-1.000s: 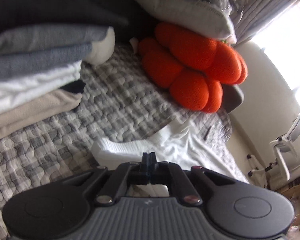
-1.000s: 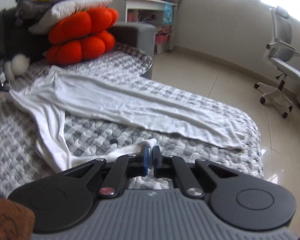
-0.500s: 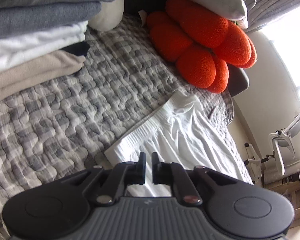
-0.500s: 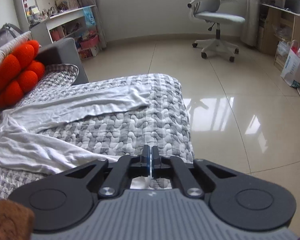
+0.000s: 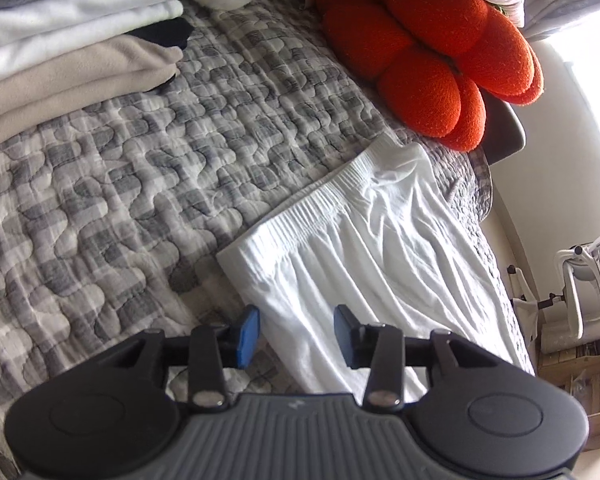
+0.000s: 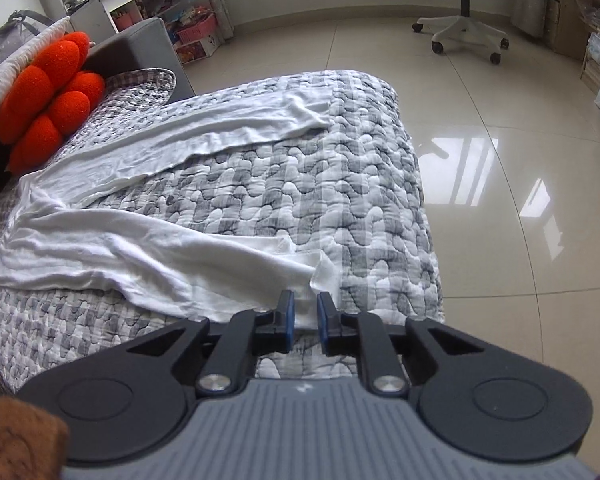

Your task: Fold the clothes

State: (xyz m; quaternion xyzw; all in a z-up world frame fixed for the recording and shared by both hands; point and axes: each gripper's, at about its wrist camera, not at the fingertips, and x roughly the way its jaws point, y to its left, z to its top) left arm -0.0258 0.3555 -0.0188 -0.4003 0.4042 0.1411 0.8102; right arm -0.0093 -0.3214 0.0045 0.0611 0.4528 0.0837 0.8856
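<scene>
White trousers [image 6: 148, 240] lie flat on the quilt [image 6: 300, 196], legs spread toward 1 o'clock. The left gripper [image 5: 296, 334] hovers over the waistband [image 5: 300, 212], jaws spread wide. The right gripper [image 6: 305, 314], jaws slightly parted, hovers at a leg hem, gripping nothing.

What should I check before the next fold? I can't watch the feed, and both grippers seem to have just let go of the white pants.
1. Left gripper open, holding nothing: ok.
2. Right gripper open, though narrowly: ok.
3. White pants lying on the quilted bedspread: ok.
4. Legs laid together for folding: not ok, they are splayed apart.
5. Fabric smooth: not ok, wrinkled near the waistband.
6. Folded clothes stack apart from the pants: ok.
</scene>
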